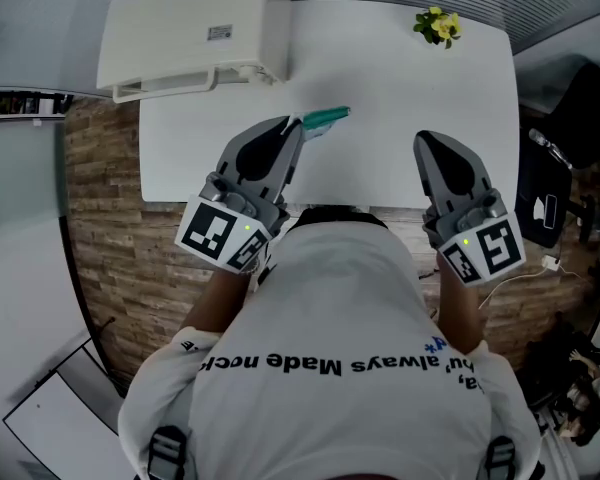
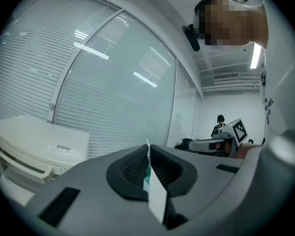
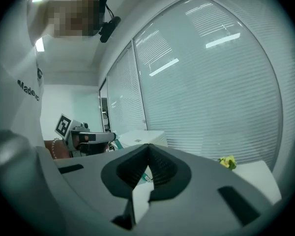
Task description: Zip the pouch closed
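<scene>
The left gripper [image 1: 296, 126] was clamped on one end of the teal pouch [image 1: 327, 118], holding it in the air just right of the white box [image 1: 190, 28] and a little nearer the person. Its own view showed the pouch's thin edge pinched flat between the pads. That grip probably served as an anchor, so the pouch would not slide when the zip was pulled.

The right gripper [image 1: 424, 138] hung well to the right of the box, clear of the pouch, with its jaws together and apparently nothing of the pouch between them. It would likely have to open before it could take the slider. No view showed how far the zip stood closed. Both grippers were over the near edge of the table [image 1: 400, 88] that the box stood on.
</scene>
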A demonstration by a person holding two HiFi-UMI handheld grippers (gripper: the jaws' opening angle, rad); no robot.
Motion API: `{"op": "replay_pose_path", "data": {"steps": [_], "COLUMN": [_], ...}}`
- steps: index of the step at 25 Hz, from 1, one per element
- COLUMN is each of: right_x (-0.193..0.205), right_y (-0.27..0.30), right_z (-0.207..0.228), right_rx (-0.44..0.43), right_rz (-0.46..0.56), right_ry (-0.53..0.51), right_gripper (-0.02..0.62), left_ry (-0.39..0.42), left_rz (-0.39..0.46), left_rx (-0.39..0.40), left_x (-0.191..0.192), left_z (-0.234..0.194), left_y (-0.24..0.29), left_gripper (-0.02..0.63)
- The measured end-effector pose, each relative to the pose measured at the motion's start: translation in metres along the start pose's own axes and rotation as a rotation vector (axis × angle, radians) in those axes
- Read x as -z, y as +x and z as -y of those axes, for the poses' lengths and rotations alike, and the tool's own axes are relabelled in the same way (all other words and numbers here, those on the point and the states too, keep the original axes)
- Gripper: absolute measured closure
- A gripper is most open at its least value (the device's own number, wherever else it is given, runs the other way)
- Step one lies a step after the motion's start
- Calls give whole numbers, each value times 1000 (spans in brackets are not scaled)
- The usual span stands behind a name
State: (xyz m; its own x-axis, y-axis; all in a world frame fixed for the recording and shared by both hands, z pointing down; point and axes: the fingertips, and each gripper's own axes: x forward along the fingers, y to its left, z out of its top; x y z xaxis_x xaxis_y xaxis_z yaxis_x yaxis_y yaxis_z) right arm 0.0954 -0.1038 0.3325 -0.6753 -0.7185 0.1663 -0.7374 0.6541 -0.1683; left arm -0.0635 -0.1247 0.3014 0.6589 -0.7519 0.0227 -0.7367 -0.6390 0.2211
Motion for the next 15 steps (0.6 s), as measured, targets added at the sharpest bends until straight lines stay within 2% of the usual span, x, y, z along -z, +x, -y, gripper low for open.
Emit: {"op": "replay_pose_path", "data": {"steps": [15], "right_x": [-17], "right_y": [-4], "right_z": [-9], "right_rx": [26], "right_rz": [5], "right_ry": [-91], "right_gripper": [588], "left_ry": [-24], "left_rz": [-14], "left_rx": [-36], "left_x": [12], "left_z": [-22], "left_y": [7], "left_gripper": [574]}}
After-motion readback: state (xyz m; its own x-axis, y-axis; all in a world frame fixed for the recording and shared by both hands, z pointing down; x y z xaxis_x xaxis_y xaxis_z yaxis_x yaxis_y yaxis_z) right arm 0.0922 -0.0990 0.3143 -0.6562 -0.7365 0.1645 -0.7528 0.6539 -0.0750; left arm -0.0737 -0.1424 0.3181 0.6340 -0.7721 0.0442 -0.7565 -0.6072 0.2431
